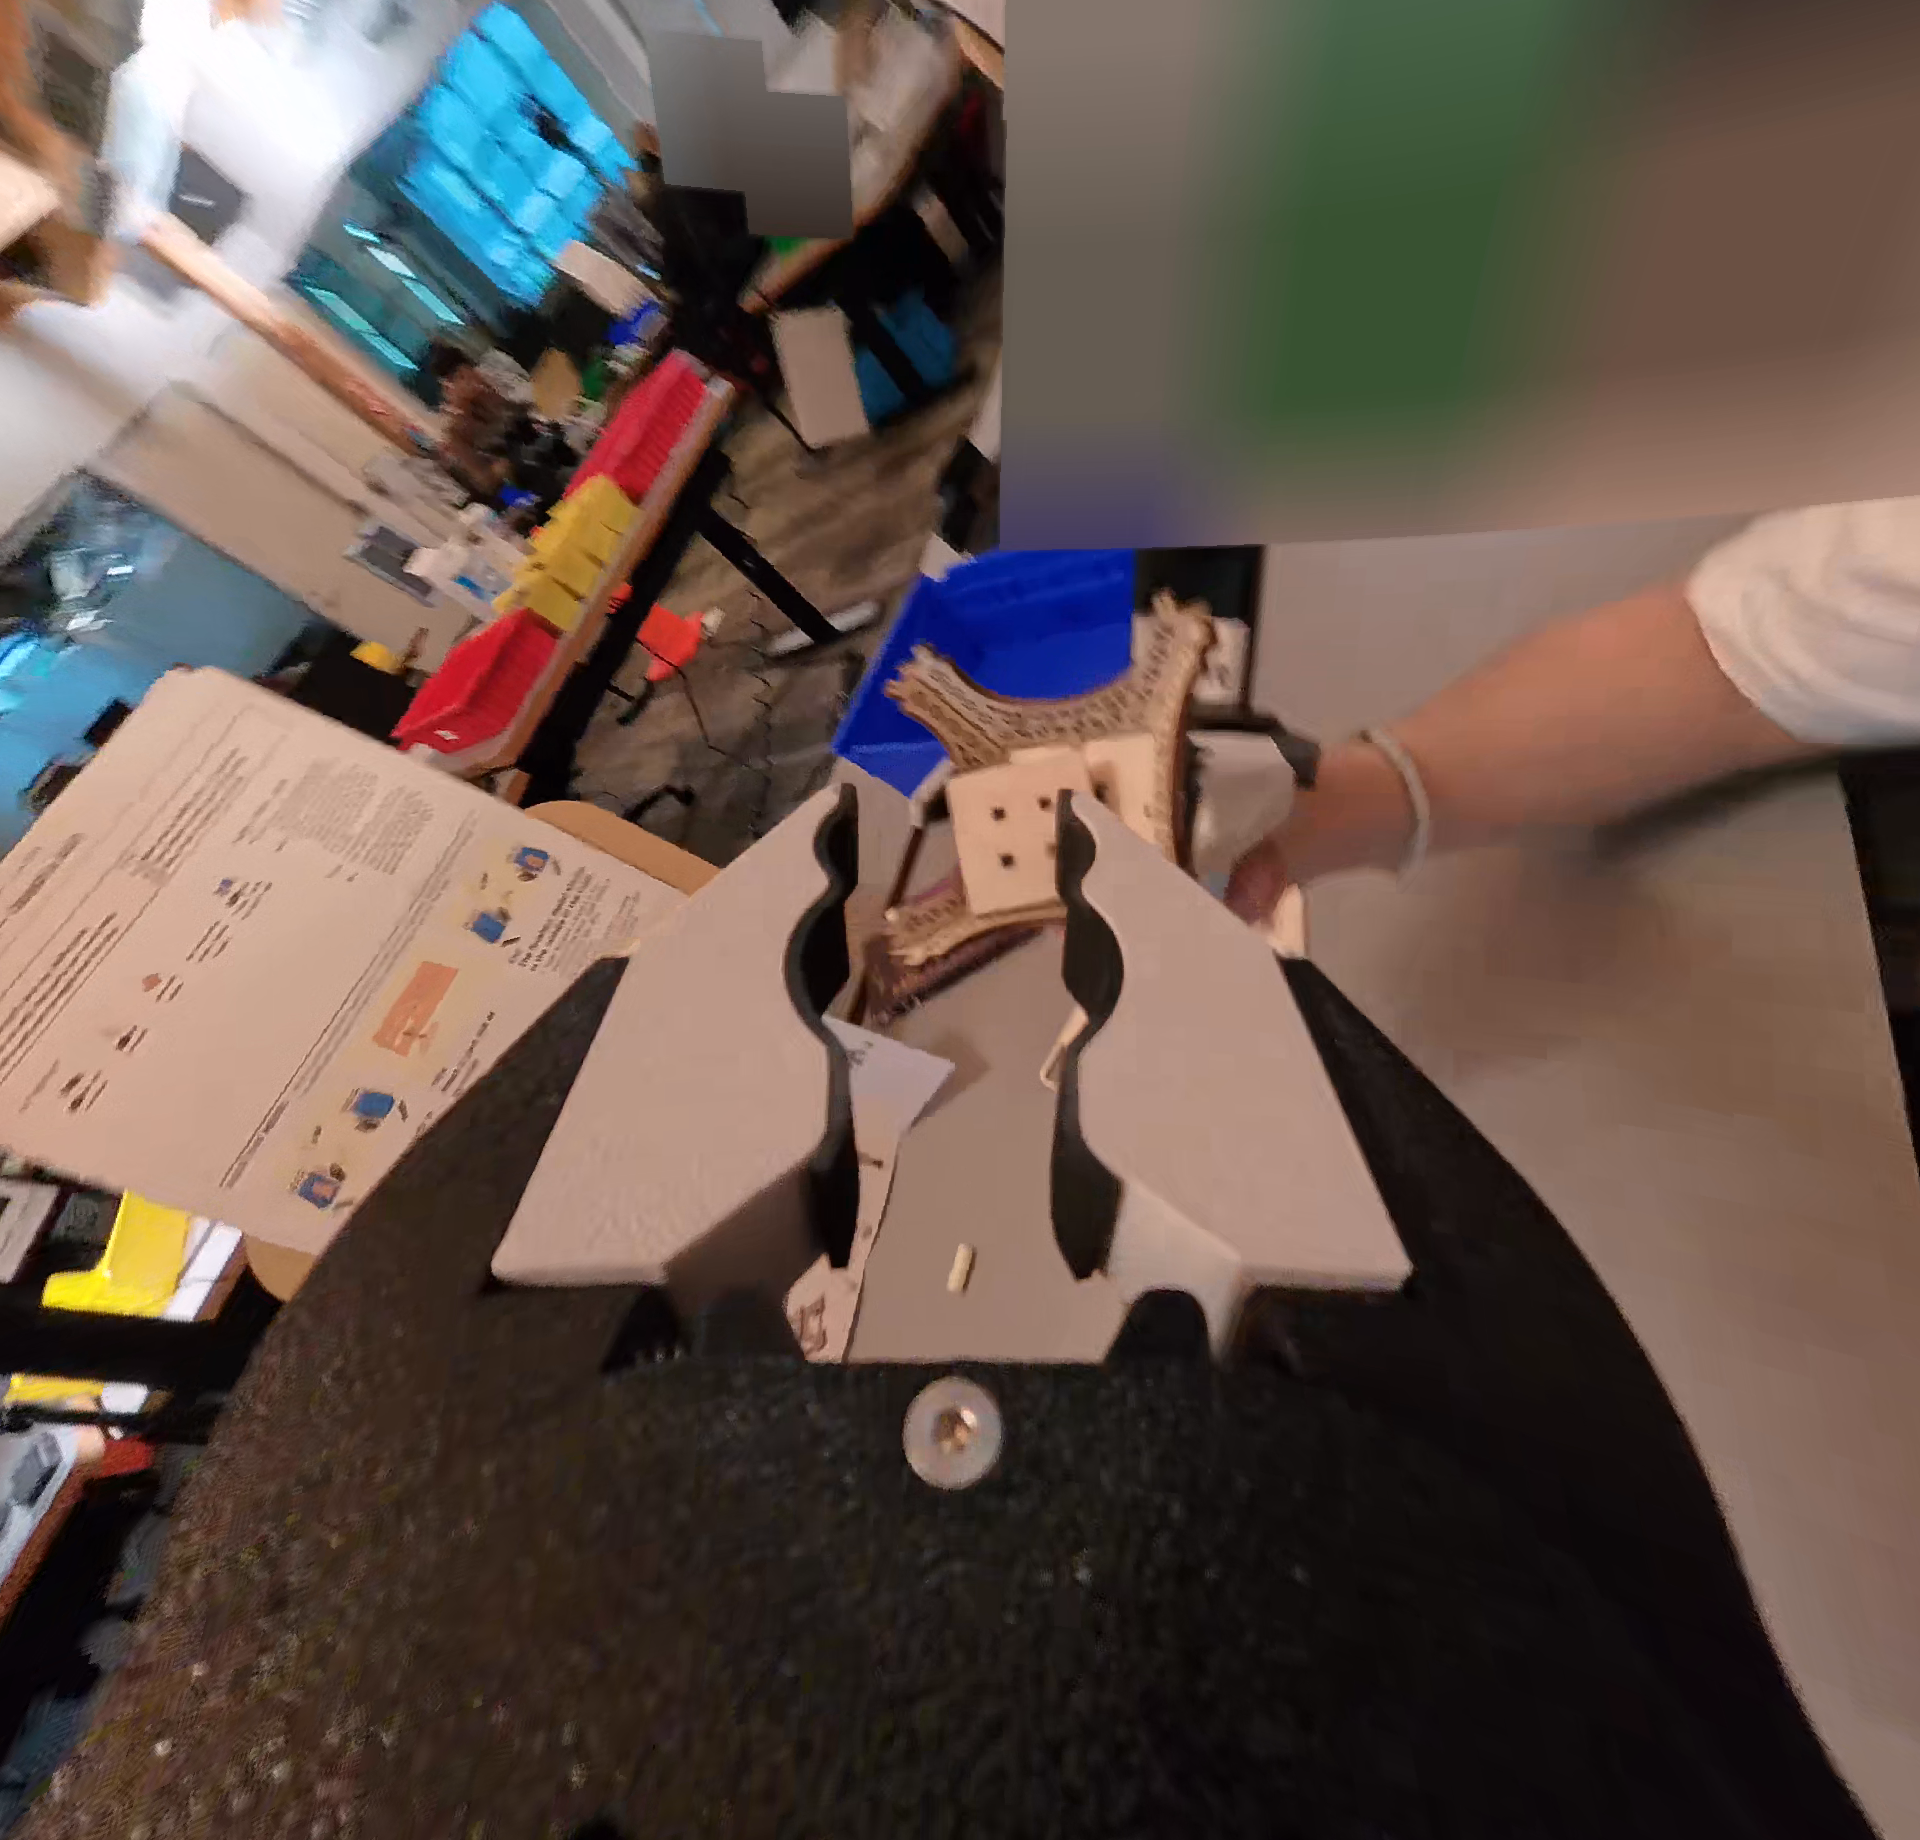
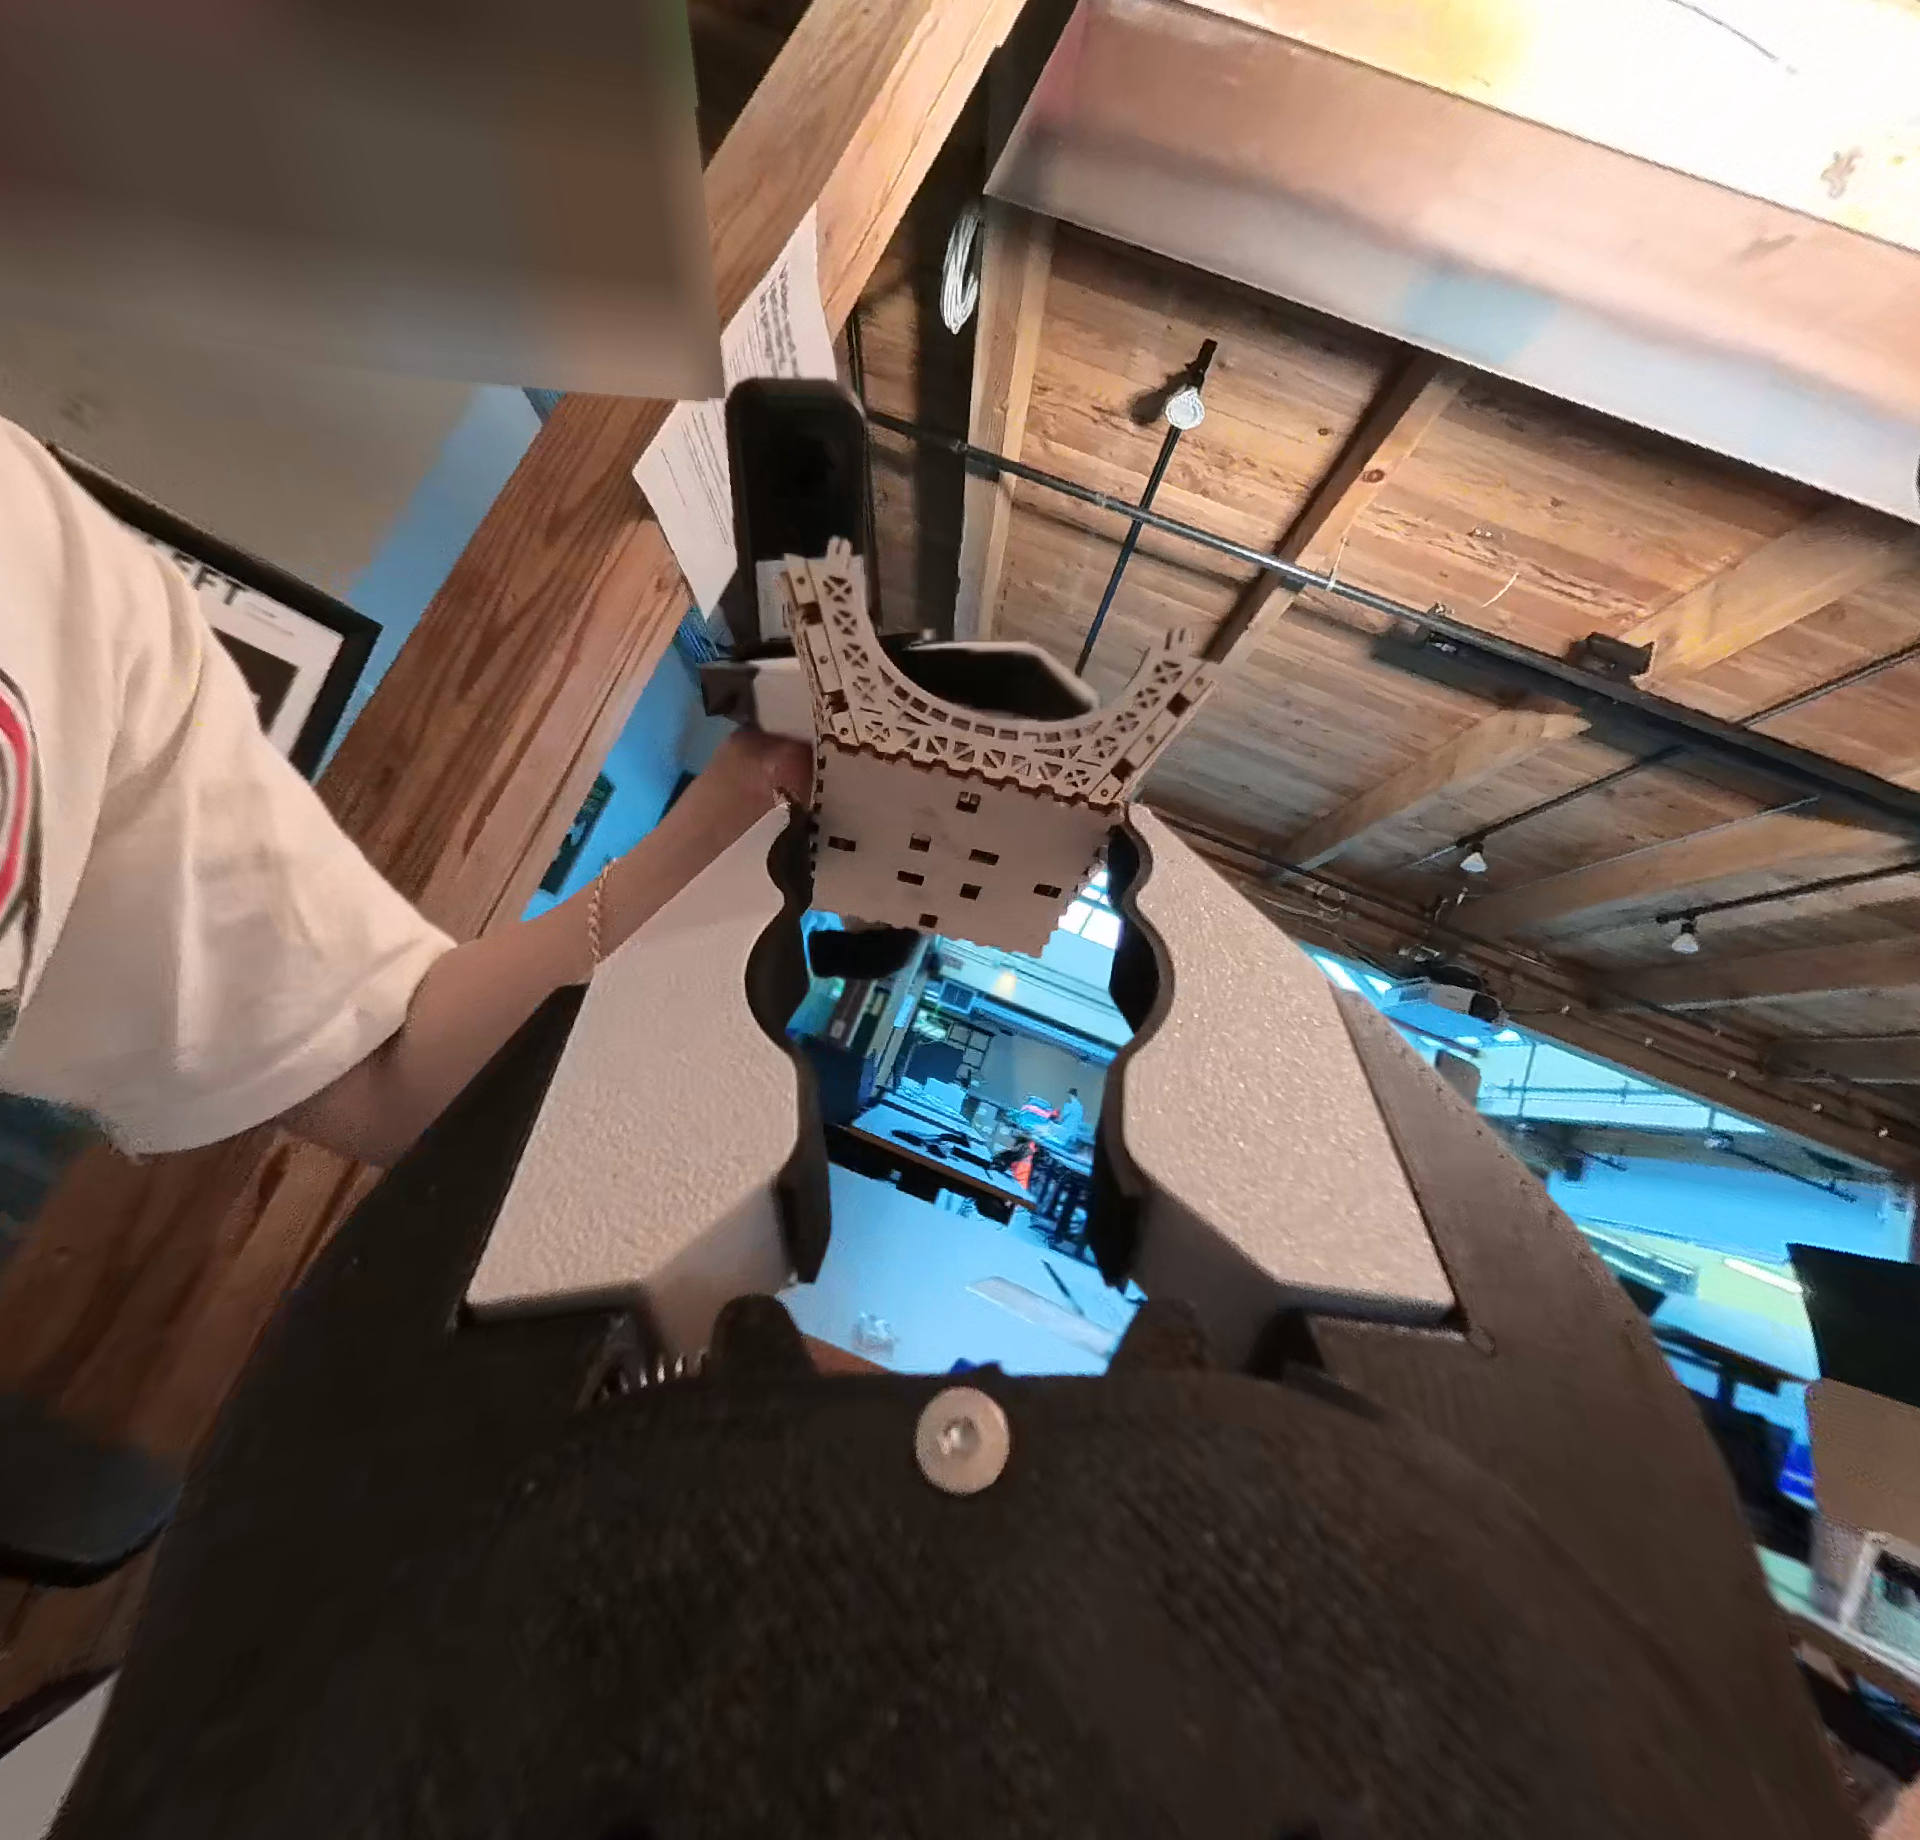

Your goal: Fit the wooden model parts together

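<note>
Wooden model (image 2: 961,834) clamped at right gripper (image 2: 956,855) fingertips; left gripper (image 1: 956,845) fingers apart, empty — instruction sheet (image 1: 260,938), blue bin (image 1: 997,637) nearby.

A pale laser-cut wooden tower base (image 2: 961,814), with lattice arched legs and a slotted square platform, held aloft, legs pointing upward.

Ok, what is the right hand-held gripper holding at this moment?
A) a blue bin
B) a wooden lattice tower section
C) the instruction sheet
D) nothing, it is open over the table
B: the right hand-held gripper has its fingertips closed on the slotted plate of the wooden lattice tower section, raised in the air.
</note>
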